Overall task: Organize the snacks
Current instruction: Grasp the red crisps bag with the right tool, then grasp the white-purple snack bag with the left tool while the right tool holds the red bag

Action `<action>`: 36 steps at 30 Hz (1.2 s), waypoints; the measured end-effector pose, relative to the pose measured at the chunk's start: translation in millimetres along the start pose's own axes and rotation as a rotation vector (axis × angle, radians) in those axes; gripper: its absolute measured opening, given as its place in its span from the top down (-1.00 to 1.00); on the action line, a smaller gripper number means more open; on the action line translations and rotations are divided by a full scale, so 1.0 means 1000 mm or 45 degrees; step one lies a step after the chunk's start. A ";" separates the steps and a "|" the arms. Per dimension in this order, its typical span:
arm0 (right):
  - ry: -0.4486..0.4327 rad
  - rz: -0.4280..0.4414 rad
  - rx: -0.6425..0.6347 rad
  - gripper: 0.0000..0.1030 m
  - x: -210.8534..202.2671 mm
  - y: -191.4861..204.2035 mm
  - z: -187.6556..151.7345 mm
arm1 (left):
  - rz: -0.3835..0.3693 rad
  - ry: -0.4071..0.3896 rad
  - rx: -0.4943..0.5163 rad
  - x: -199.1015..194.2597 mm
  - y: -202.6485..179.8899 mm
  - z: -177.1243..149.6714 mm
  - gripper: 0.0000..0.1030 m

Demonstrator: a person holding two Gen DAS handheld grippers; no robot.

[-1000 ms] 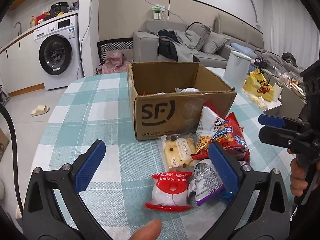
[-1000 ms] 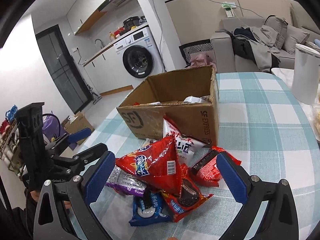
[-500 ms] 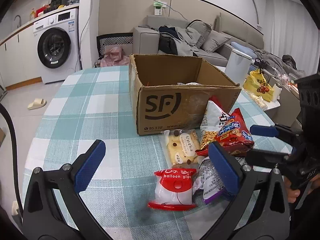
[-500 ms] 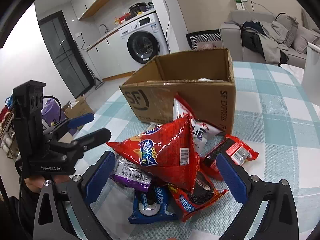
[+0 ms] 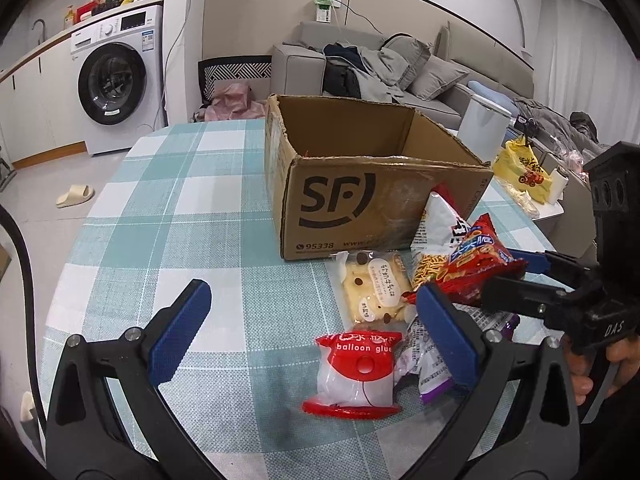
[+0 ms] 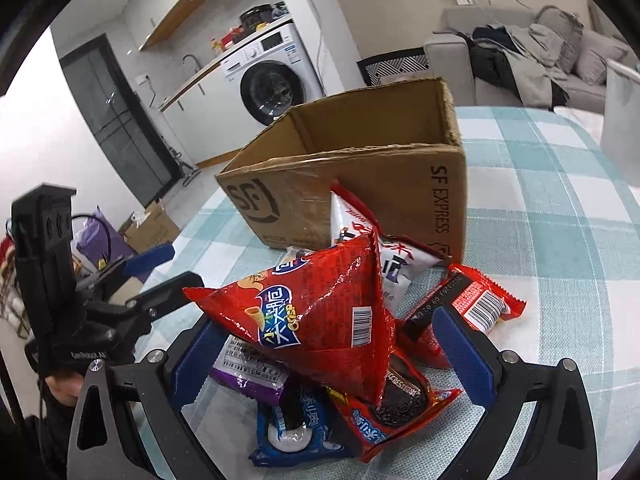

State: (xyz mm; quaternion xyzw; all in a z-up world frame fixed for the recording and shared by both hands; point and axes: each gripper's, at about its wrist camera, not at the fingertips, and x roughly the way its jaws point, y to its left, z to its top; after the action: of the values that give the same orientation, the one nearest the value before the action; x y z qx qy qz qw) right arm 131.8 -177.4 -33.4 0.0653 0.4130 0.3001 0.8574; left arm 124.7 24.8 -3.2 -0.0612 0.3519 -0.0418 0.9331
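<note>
Basically nothing sorted yet: the snack pile, red chip bag [image 6: 320, 312] on top, sits on the table [image 5: 180, 216] against the SF cardboard box [image 5: 360, 208]. Left gripper [image 5: 316, 336] and right gripper [image 6: 332, 356] both spread, empty.

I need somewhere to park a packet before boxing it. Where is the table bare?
Bare checked tablecloth lies left of the brown cardboard box, and more right of it. The snack pile crowds the box's front.
</note>
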 end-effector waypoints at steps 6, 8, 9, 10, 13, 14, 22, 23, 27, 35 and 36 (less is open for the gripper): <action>0.002 0.061 0.031 -0.80 0.005 -0.003 0.002 | -0.004 0.002 0.019 0.001 -0.003 -0.001 -0.99; 0.003 0.080 0.033 -0.74 0.008 -0.001 0.001 | -0.008 0.008 0.019 0.002 -0.002 -0.002 -0.99; 0.001 0.089 0.034 -0.73 0.008 0.000 0.001 | -0.009 0.010 0.017 0.003 -0.002 -0.002 -0.99; 0.001 0.098 0.036 -0.72 0.009 0.000 0.000 | -0.011 0.012 0.014 0.003 -0.002 -0.002 -0.99; 0.002 0.110 0.045 -0.66 0.009 0.000 -0.001 | -0.015 0.015 0.017 0.004 -0.003 -0.003 -0.99; -0.001 0.117 0.047 -0.60 0.009 0.000 -0.001 | -0.014 0.016 0.021 0.004 -0.003 -0.003 -0.99; -0.051 0.174 0.035 -0.22 0.002 0.002 -0.002 | -0.029 0.018 0.027 0.003 -0.005 -0.004 -0.99; -0.059 0.182 0.038 -0.19 0.001 0.001 -0.002 | -0.032 0.019 0.028 0.003 -0.005 -0.004 -0.99; -0.106 0.200 0.027 -0.16 -0.011 0.003 0.000 | -0.074 0.033 0.034 0.002 -0.008 -0.005 -0.99; -0.201 0.202 0.013 -0.16 -0.038 0.002 0.009 | -0.203 0.049 0.106 -0.005 -0.030 -0.009 -0.99; -0.206 0.200 0.013 -0.16 -0.041 0.002 0.009 | -0.221 0.055 0.112 -0.006 -0.033 -0.009 -0.99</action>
State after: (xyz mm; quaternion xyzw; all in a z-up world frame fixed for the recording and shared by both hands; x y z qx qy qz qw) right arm 118.6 -197.8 0.4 0.1260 0.3377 0.3580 0.8613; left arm 113.0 -8.0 -1.8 -0.0496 0.3632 -0.1391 0.9199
